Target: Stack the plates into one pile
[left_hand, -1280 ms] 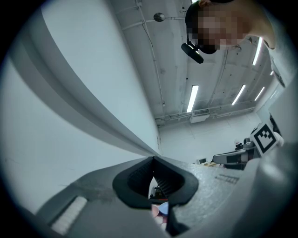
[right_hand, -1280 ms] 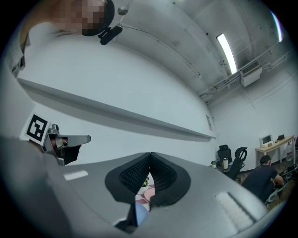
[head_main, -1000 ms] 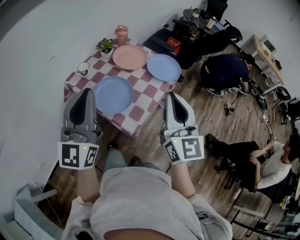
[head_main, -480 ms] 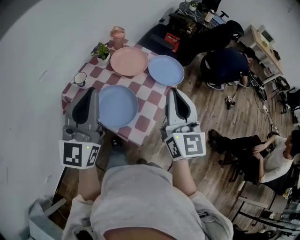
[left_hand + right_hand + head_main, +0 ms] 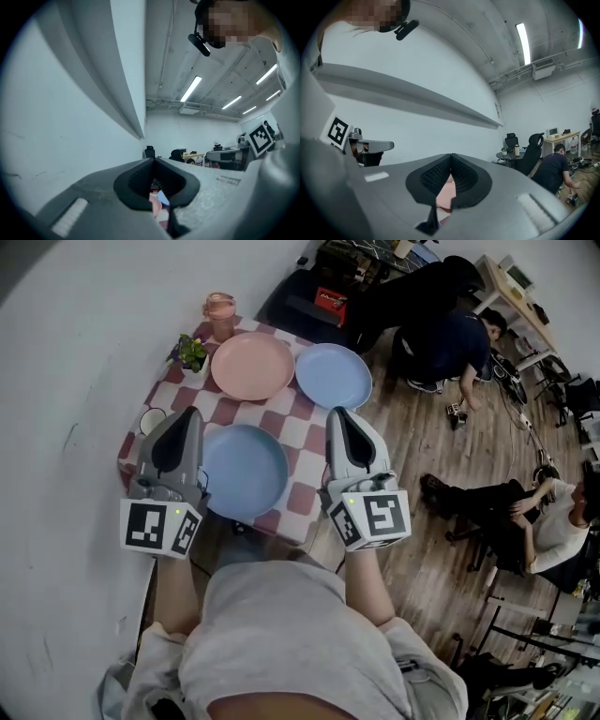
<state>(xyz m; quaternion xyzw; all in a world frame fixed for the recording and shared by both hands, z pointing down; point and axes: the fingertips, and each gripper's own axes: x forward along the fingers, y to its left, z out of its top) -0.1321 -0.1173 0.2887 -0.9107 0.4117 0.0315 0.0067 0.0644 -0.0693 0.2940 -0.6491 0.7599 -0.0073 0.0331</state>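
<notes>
Surface: checked table (image 5: 309,442).
Near blue plate (image 5: 244,470): table's front, between both grippers.
Pink plate (image 5: 251,366), far blue plate (image 5: 333,375): table's back.
Left gripper (image 5: 187,416), right gripper (image 5: 339,418): jaws pressed together, empty, seemingly above the table.

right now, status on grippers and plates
Left gripper, right gripper shut, empty, flanking near blue plate. Pink plate, far blue plate side by side, unstacked. Plant at far corner, no obstruction.

A checked tablecloth (image 5: 298,430) at upper left carried a potted plant (image 5: 190,352), a pink cup (image 5: 220,315) and a mug (image 5: 153,419). Two people, one crouching (image 5: 450,338) and one seated (image 5: 525,521), occupied the wooden floor (image 5: 422,446) at right.
</notes>
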